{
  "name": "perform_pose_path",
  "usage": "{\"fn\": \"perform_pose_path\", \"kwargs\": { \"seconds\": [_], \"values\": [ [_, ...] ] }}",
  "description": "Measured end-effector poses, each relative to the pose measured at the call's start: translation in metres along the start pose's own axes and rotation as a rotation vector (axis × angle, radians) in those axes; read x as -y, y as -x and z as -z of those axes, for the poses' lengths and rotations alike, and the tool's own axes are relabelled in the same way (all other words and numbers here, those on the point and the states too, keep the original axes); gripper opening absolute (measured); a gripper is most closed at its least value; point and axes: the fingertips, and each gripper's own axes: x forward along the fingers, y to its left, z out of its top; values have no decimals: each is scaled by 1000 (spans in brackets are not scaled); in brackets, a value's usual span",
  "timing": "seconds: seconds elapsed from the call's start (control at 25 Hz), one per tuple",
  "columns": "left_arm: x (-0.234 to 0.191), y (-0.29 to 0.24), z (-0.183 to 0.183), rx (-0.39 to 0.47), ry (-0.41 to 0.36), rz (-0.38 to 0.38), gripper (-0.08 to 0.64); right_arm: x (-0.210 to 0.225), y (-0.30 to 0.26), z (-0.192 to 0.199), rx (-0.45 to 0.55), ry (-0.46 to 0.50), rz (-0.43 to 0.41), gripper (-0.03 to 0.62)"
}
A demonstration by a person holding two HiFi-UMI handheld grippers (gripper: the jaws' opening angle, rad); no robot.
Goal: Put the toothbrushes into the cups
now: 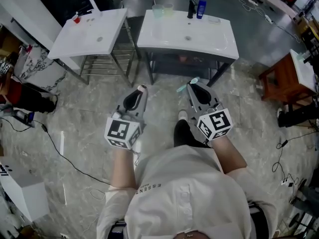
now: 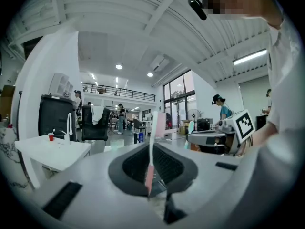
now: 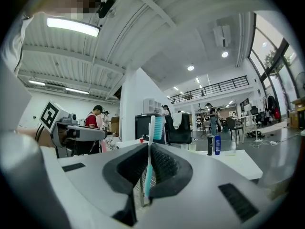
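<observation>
On the far left of the head view stands a white rectangular basin counter on a metal frame, bearing a small red cup near its rear edge. Below it, over the grey marbled floor, the left hand-held gripper points level toward the counters. Its jaws are clamped on a slim toothbrush with a white neck and a pink handle. In the left gripper view this toothbrush stands upright between the dark pads, head uppermost.

At the centre, a second white basin counter carries two translucent plastic cups, set just beside each other at its rear left corner. Both cups appear empty, though they are small in the head view. Both toothbrushes are well apart from the cups, held over the floor in front of this counter.

To the right, the right hand-held gripper also points level. Its jaws are closed on a toothbrush with a teal handle and teal bristles. In the right gripper view this one likewise stands upright, bristle head on top.

Farther right along the counter's rear edge stand a black bottle and a blue bottle, near each other. A brown wooden cabinet stands at the right margin.
</observation>
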Motion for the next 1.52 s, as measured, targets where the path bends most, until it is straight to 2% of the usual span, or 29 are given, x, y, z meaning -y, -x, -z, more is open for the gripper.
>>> {"fn": "perform_pose_path", "kwargs": {
  "seconds": [0.24, 0.48, 0.64, 0.8, 1.16, 1.52],
  "values": [
    [-37, -66, 2, -31, 29, -65, 23, 61, -69, -1, 0, -25, -51, 35],
    [-71, -164, -7, -30, 73, -105, 23, 141, -137, -7, -12, -29, -83, 34],
    [-87, -227, -18, -16, 50, -125, 23, 196, -177, -6, -21, -38, -85, 35],
    [-108, -274, -21, -23, 62, -145, 23, 231, -209, -1, -27, -46, -97, 35],
    [-150, -344, -21, -58, 46, -133, 23, 283, -269, 1, -35, -59, -72, 35],
    [-221, -417, -29, -33, 32, -61, 23, 322, -358, -7, -34, -33, -13, 35]
  ]
}}
